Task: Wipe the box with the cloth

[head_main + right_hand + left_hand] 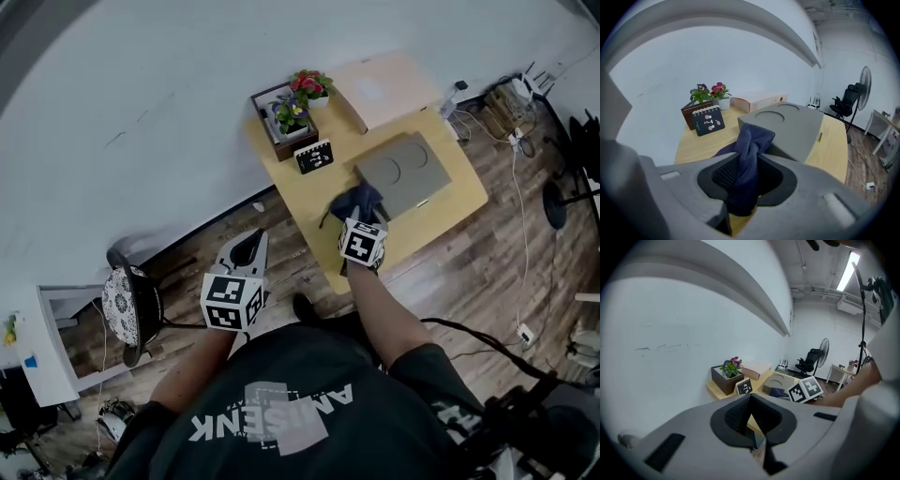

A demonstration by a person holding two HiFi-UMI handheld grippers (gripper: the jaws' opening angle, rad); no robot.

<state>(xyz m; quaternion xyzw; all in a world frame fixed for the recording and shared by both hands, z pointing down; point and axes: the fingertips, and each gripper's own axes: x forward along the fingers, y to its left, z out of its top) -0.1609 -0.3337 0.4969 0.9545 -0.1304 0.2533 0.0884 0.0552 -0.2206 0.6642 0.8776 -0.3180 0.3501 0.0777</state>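
Plain white wall [141, 94] fills upper left of head view. Brown wood-plank floor [487, 272] lower right. Light wooden table [464, 199] against wall. Round patterned-seat stool [120, 305] left. Black office chair [809, 363], standing fan [824, 347], lit fluorescent ceiling tube [845, 270] far right.

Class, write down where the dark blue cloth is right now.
In the right gripper view, the cloth is clamped in the right gripper, its free end at the grey box's near corner.
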